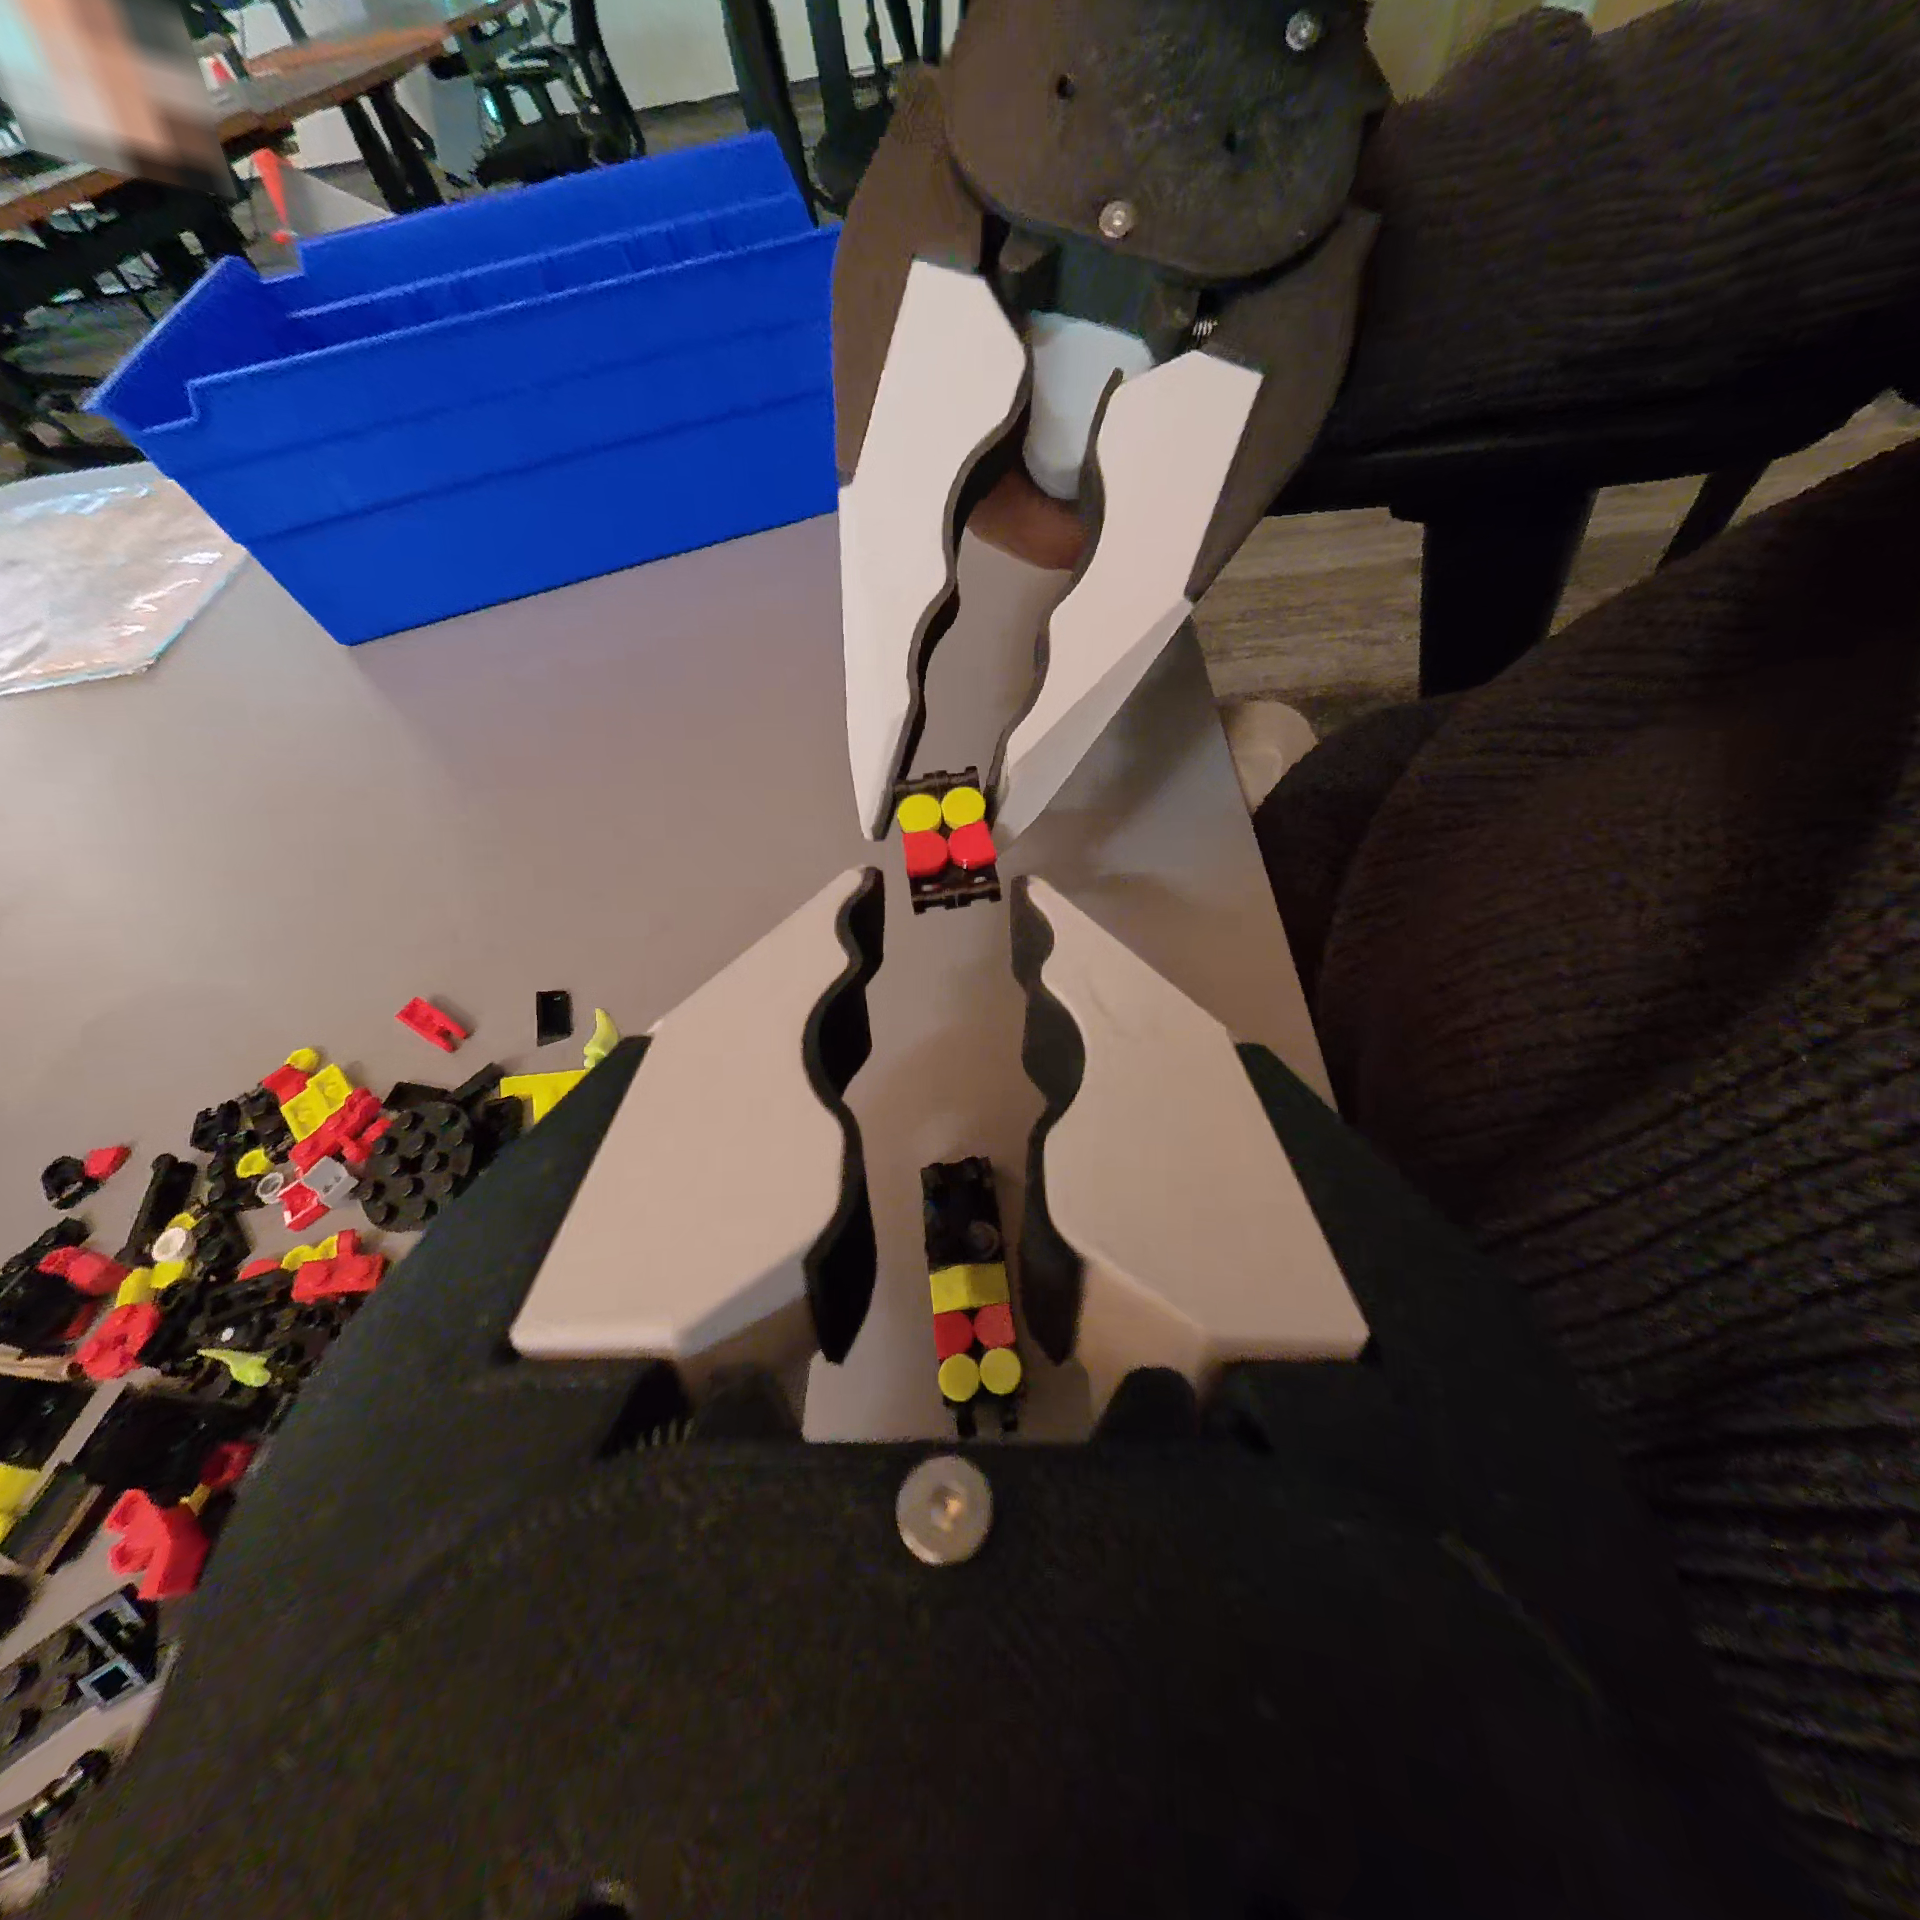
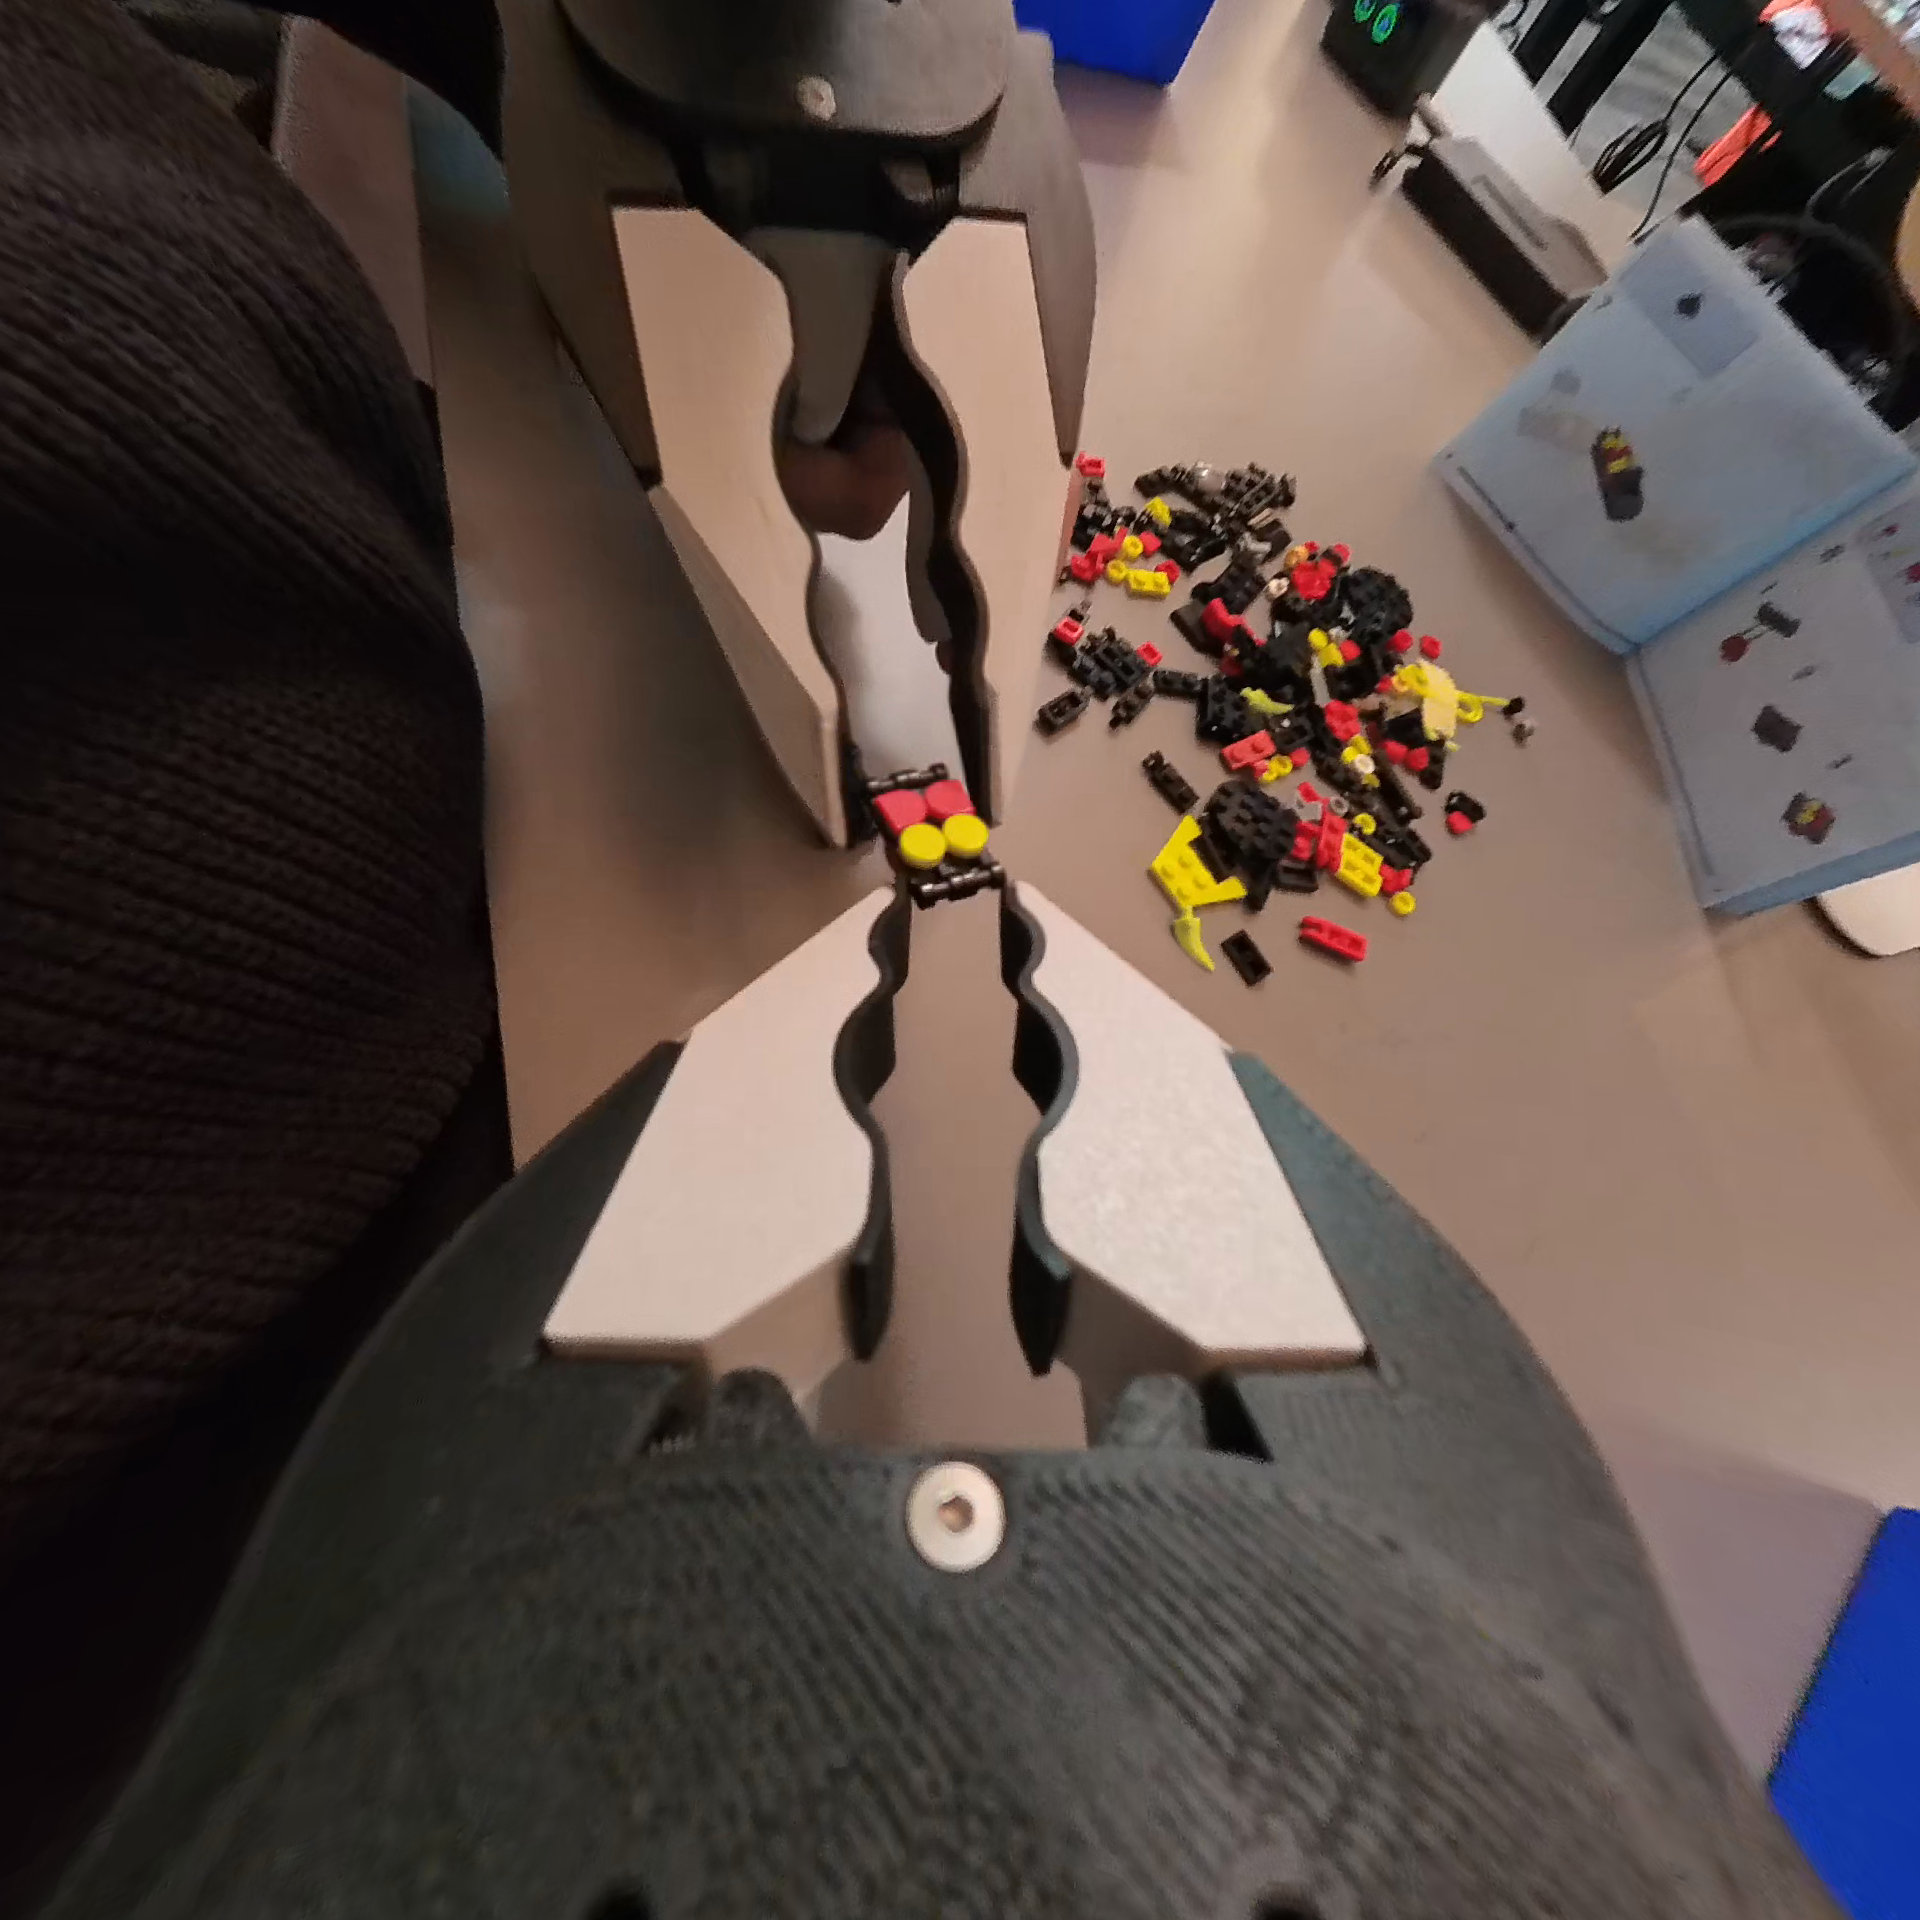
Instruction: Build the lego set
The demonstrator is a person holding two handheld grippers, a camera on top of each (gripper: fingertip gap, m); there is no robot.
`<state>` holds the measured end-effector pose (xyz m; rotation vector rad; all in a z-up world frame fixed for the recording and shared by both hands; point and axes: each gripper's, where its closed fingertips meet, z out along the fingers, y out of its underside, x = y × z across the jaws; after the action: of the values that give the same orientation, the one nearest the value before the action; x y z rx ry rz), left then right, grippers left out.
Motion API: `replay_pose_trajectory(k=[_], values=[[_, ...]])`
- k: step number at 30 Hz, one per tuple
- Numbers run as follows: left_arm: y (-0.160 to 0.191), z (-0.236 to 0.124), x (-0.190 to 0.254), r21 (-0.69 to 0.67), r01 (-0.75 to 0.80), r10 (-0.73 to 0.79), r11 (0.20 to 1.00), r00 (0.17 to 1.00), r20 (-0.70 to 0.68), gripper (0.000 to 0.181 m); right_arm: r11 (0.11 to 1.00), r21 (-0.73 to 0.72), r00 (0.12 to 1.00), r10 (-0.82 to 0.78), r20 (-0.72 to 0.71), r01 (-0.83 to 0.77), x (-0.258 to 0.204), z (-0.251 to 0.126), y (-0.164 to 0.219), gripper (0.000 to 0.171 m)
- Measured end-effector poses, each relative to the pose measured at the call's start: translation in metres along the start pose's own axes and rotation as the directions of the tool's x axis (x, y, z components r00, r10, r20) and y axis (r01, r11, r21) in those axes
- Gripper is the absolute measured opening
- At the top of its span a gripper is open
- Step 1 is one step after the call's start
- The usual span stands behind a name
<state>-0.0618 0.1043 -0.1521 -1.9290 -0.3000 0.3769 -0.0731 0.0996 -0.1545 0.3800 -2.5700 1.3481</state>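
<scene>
A small lego assembly [image 1: 948,847] of black pieces topped with two yellow and two red round tiles hangs between the two grippers, which face each other tip to tip. My right gripper [image 2: 954,896] is shut on its yellow end, and it shows at the top of the left wrist view [image 1: 943,821]. My left gripper [image 1: 948,883] has its jaws wider than the assembly [image 2: 930,821], with the tips flanking the red end. A second, longer black, yellow and red assembly [image 1: 971,1288] shows in the gap between my left fingers, seemingly on the grey table [image 1: 520,831] below.
A pile of loose black, red and yellow pieces [image 2: 1278,707] lies beside the grippers [image 1: 208,1247]. An open instruction booklet [image 2: 1745,623] lies beyond it. A blue bin [image 1: 499,416] and a clear plastic bag [image 1: 94,582] sit farther back. Dark knit sleeves [image 1: 1610,1039] border the table edge. Both grippers' tips are close together, under 4 cm apart.
</scene>
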Motion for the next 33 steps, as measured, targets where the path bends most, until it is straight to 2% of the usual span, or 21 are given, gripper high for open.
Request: replay_pose_trajectory(k=[2,7,9,12,14,17,21,23,26,28,33], values=[[-0.003,-0.001,0.0,0.023,0.005,-0.005,1.0,1.0,-0.003,0.015,1.0,0.017,1.0,-0.013,-0.019,0.013,0.001,-0.001,-0.004,0.016],[-0.011,-0.005,-0.003,0.063,0.002,-0.002,0.998,1.0,0.004,0.014,0.999,0.05,0.999,-0.001,-0.037,0.002,0.004,-0.003,-0.009,0.017],[-0.014,-0.007,-0.004,0.08,-0.012,0.011,0.997,1.0,0.013,0.014,0.996,0.081,0.999,0.046,-0.008,-0.045,0.002,-0.004,-0.014,0.029],[-0.02,-0.01,-0.006,0.107,-0.032,0.028,0.994,0.999,0.032,0.014,0.975,0.121,0.981,0.178,0.076,-0.186,-0.001,-0.006,-0.022,0.046],[-0.024,-0.012,-0.008,0.128,-0.041,0.036,0.991,0.998,0.045,0.014,0.943,0.148,0.95,0.277,0.145,-0.298,0.0,-0.01,-0.026,0.051],[-0.032,-0.016,-0.008,0.171,-0.055,0.047,0.984,0.997,0.053,0.014,0.84,0.199,0.849,0.443,0.288,-0.505,0.006,-0.02,-0.038,0.057],[-0.038,-0.02,-0.007,0.193,-0.109,0.095,0.975,0.992,0.081,0.014,0.613,0.191,0.611,0.604,0.512,-0.766,0.013,-0.032,-0.051,0.051],[-0.038,-0.02,-0.005,0.187,-0.143,0.127,0.972,0.988,0.091,0.014,0.558,0.144,0.533,0.637,0.556,-0.817,0.011,-0.03,-0.051,0.05],[-0.04,-0.019,-0.003,0.188,-0.172,0.154,0.967,0.982,0.106,0.014,0.519,0.069,0.457,0.674,0.58,-0.852,0.004,-0.024,-0.048,0.037],[-0.04,-0.019,-0.002,0.188,-0.18,0.162,0.965,0.981,0.108,0.014,0.482,0.068,0.417,0.669,0.615,-0.873,0.004,-0.025,-0.054,0.012],[-0.042,-0.021,-0.003,0.187,-0.205,0.182,0.961,0.975,0.129,0.014,0.467,0.069,0.405,0.672,0.62,-0.881,0.005,-0.025,-0.055,0.009]])
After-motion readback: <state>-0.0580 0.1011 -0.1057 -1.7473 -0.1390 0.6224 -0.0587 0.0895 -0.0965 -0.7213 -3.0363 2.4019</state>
